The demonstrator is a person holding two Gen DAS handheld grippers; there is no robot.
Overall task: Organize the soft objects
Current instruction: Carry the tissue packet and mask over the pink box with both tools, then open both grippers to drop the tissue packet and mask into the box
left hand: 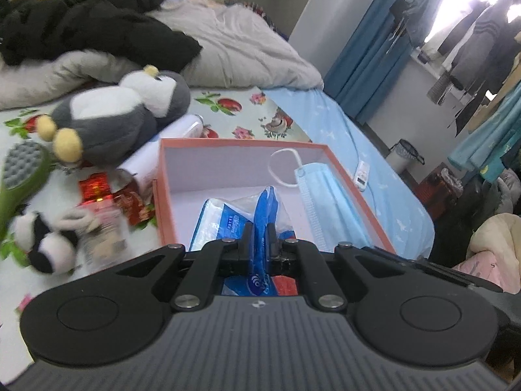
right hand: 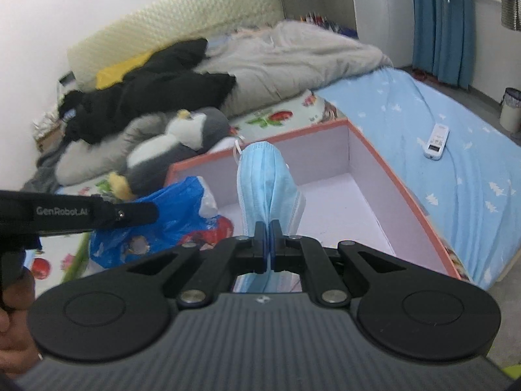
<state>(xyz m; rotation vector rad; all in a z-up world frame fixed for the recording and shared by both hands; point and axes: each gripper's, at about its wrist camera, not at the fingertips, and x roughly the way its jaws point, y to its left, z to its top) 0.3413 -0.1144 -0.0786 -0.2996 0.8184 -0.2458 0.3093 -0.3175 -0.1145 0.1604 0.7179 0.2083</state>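
Note:
My left gripper (left hand: 259, 228) is shut on a blue plastic packet (left hand: 264, 205) and holds it over the orange-rimmed box (left hand: 234, 143) on the bed. In the right wrist view the left gripper (right hand: 143, 216) comes in from the left with the blue packet (right hand: 176, 218) at the box's near left corner. My right gripper (right hand: 268, 228) is shut on a light blue face mask (right hand: 265, 185), which stands up over the box (right hand: 407, 176). The mask (left hand: 325, 198) also shows inside the box's right side. A grey penguin plush (left hand: 123, 114) lies behind the box.
Left of the box lie a panda plush (left hand: 42, 244), red packets (left hand: 97, 189), a green brush (left hand: 22, 169) and a white cylinder (left hand: 182, 130). Black clothing (left hand: 81, 22) and a grey duvet (right hand: 293, 55) fill the bed's far end. A white remote (right hand: 436, 141) sits on the blue sheet.

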